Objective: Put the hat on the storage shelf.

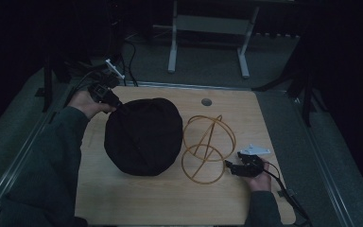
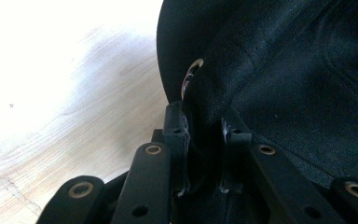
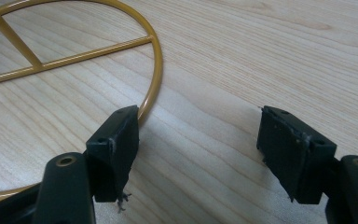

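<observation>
The left claw [image 1: 115,105] pinches the far left edge of the black fabric cover [image 1: 143,136] lying mid-counter [image 1: 137,198]. The right claw [image 3: 198,154], spread, seemingly touches the yellow wire frame [image 1: 208,149] right of it.

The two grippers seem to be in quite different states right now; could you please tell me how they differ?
The left gripper has its jaws shut on a fold at the edge of the black fabric cover, while the right gripper has its jaws wide open and holds nothing. The left gripper sits at the table's far left corner; the right gripper rests near its right edge, beside the yellow wire frame. Both are hand-held.
</observation>
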The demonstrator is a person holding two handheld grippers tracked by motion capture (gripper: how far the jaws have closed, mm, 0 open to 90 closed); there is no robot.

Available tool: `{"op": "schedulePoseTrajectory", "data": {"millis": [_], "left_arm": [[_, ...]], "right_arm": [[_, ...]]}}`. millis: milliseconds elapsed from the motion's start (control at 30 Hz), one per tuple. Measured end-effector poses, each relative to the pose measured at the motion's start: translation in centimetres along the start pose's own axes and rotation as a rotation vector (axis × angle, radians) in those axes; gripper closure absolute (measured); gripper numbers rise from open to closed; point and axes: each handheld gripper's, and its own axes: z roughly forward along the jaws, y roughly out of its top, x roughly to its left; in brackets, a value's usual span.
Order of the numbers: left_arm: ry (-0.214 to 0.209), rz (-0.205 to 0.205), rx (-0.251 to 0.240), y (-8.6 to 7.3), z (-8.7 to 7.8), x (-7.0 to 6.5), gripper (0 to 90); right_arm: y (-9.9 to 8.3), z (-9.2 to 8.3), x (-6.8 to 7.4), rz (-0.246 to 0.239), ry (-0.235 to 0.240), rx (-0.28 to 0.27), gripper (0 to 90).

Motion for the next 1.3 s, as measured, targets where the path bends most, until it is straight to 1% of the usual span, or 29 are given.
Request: {"op": "schedulePoseTrajectory", "data": {"millis": [133,267,400,500,667,800,967,1000,1033,1300], "left_arm": [[-0.005,0.002,-0.009,0.3,-0.4,-0.2,76.7],[-0.012,0.003,-0.006,0.6,-0.8,-0.3,76.8],[-0.008,0.004,-0.003,0.8,-1.0,-0.4,76.7],[-0.012,-0.002,-0.011,1.1,-1.2,-0.4,76.7],[-0.031,-0.014,-0.029,1.6,-1.4,-0.5,76.7],[-0.027,-0.007,-0.027,2.1,-1.7,-0.8,76.7],[-0.044,-0.006,-0.034,2.5,-1.9,-1.0,76.6],[-0.047,-0.011,-0.039,2.6,-1.9,-1.1,76.7],[-0.049,-0.005,-0.036,2.7,-2.0,-1.1,76.7],[-0.052,-0.001,-0.037,3.5,-2.5,-1.5,76.6]], "right_arm": [[0.0,0.0,0.0,-0.001,-0.001,0.000,29.4],[0.0,0.0,0.0,-0.001,-0.001,0.000,29.4],[0.0,0.0,0.0,0.000,-0.001,0.000,29.5],[0.0,0.0,0.0,0.003,-0.001,0.001,29.4],[0.0,0.0,0.0,0.002,-0.001,0.000,29.4],[0.0,0.0,0.0,0.002,-0.001,0.000,29.4],[0.1,0.0,0.1,0.006,-0.001,0.002,29.4],[0.1,0.0,0.1,0.006,-0.001,0.001,29.4],[0.1,0.0,0.0,0.005,-0.001,0.001,29.4],[0.1,0.0,0.0,0.005,-0.001,0.001,29.4]]}}
